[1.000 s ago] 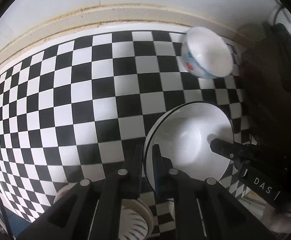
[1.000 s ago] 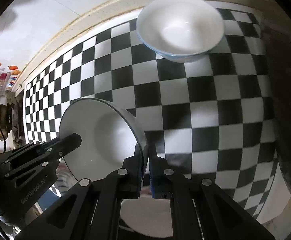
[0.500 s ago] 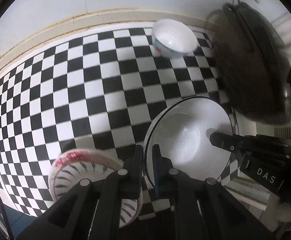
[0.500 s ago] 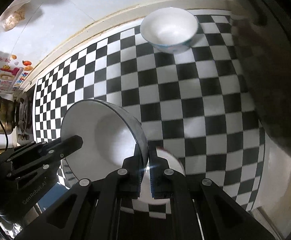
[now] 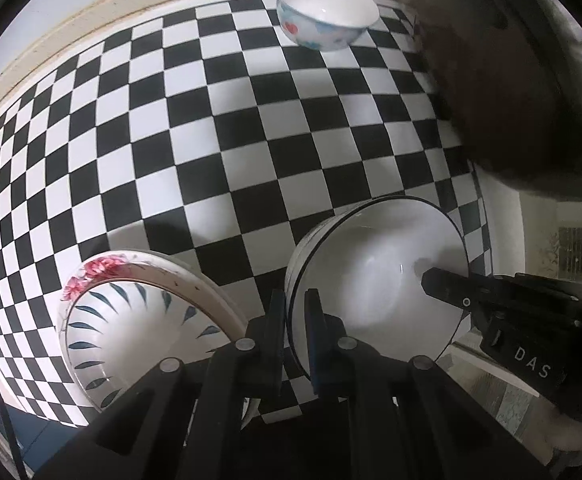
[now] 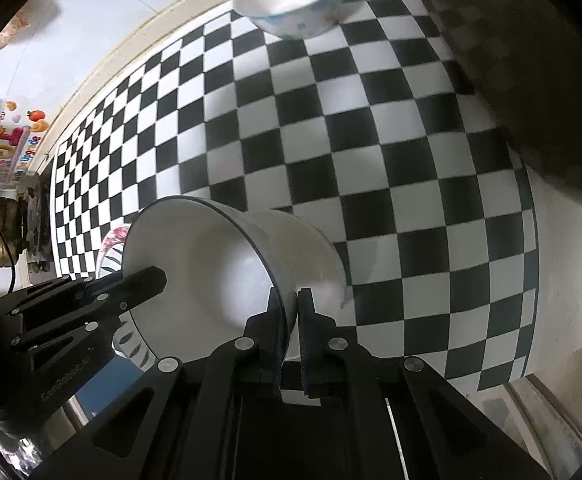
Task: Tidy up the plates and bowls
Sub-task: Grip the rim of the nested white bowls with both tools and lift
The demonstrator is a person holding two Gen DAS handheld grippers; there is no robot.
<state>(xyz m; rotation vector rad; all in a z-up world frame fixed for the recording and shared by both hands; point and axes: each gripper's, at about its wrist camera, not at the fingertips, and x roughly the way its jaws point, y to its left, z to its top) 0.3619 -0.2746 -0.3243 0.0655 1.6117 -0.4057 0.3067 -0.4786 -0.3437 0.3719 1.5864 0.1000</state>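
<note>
Left tool (image 5: 293, 312): pinches the white bowl's (image 5: 379, 280) rim.
Right tool (image 6: 289, 312): pinches the opposite rim.
White bowl: held tilted above the checkered surface (image 5: 251, 120).
Flowered bowl (image 5: 131, 320): just beside it.

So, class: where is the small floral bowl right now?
The small floral bowl stands at the checkered cloth's far edge, near the wall, top centre in both wrist views.

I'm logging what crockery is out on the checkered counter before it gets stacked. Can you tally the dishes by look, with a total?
Plain white bowl with a dark rim line, clamped at its rim by both hand-held grippers: 1
White bowl with red and blue print, at the back: 1
Dish with blue leaf strokes, inside a pink-flowered rim: 1 or 2, unclear
Total: at least 3
</note>
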